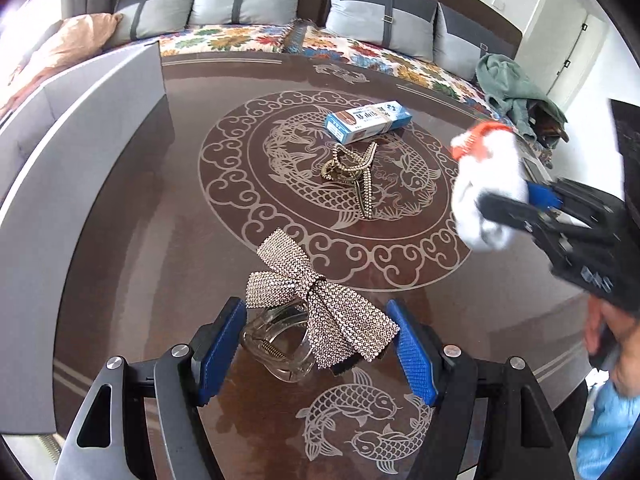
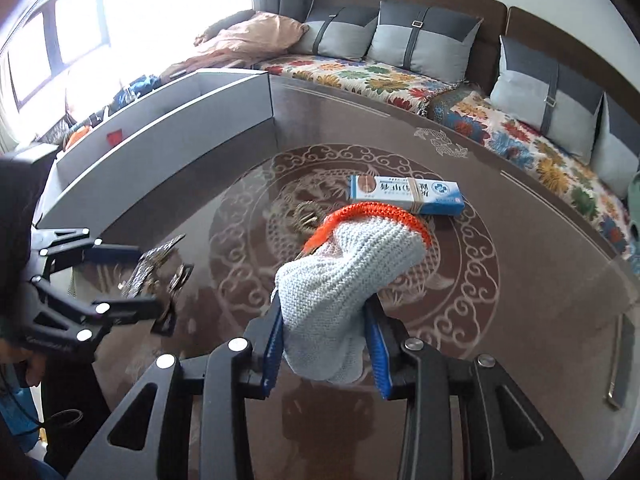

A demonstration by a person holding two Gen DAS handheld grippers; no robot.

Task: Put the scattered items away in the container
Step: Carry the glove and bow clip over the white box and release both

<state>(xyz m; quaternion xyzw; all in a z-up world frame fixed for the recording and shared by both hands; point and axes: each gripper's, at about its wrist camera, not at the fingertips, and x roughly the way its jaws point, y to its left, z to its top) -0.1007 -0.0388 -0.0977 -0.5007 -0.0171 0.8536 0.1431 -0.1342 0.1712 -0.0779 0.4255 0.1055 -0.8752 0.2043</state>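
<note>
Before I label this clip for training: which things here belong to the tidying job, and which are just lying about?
Part of the job:
- grey container
- white knitted glove, held in the right gripper
- rhinestone bow clip, between the open left gripper fingers
- gold hair claw
- blue box

Just lying about:
- sofa cushions
- green cloth
- floral throw

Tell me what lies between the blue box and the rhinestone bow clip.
The gold rhinestone hair claw lies between the blue box and the bow clip, on the table; the left wrist view shows it.
</note>
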